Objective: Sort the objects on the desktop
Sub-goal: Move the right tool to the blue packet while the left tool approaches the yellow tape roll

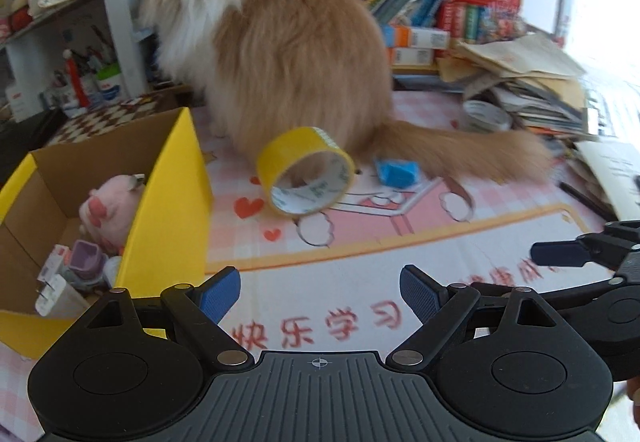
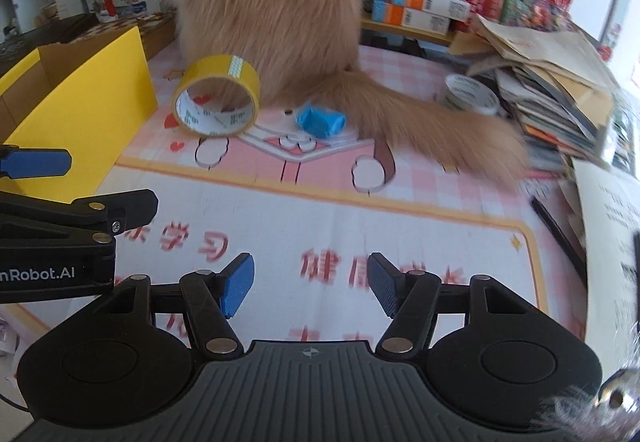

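A yellow tape roll [image 1: 306, 171] leans tilted on the pink desk mat against a fluffy orange cat [image 1: 280, 41]; it also shows in the right wrist view [image 2: 218, 99]. A small blue packet [image 1: 397, 171] lies beside it by the cat's tail, also in the right wrist view [image 2: 321, 119]. A yellow cardboard box [image 1: 168, 209] at the left holds a pink plush toy [image 1: 108, 209] and small items. My left gripper [image 1: 320, 292] is open and empty, well short of the tape. My right gripper [image 2: 310, 284] is open and empty over the mat's front.
A white tape roll [image 2: 472, 93] sits by a heap of papers and books [image 2: 552, 81] at the right. A black pen [image 2: 558, 232] lies near the right edge. Shelves with books and cups stand behind the cat.
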Demonstrator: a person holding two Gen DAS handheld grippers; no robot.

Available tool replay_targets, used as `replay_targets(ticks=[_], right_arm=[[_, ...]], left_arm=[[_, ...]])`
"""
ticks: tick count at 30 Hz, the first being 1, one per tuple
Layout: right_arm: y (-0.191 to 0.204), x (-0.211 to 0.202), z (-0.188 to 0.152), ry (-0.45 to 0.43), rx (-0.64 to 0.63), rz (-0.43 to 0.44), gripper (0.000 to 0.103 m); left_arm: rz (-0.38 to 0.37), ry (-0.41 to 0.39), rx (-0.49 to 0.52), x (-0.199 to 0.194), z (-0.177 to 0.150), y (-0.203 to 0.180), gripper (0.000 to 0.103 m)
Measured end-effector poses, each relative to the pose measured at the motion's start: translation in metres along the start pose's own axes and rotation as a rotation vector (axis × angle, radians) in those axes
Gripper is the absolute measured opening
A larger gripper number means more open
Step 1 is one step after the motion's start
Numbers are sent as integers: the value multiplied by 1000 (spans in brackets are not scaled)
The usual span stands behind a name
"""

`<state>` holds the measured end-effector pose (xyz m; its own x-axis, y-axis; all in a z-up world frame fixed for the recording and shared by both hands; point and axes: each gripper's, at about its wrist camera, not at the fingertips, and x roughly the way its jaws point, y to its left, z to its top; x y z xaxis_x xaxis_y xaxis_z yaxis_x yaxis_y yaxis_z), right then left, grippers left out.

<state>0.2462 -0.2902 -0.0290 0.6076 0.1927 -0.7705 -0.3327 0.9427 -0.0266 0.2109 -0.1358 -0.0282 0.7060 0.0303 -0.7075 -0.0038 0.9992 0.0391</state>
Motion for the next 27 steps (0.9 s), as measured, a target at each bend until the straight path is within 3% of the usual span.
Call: replay_targets(ticks=[13,27], right_arm=[[-29,59,46,-25,-70,68,61],[-27,146,90,-16,-149,114,63]], left_arm=[[122,29,-28,36,24,-2,89],[170,47,-36,54,42,-2,89]])
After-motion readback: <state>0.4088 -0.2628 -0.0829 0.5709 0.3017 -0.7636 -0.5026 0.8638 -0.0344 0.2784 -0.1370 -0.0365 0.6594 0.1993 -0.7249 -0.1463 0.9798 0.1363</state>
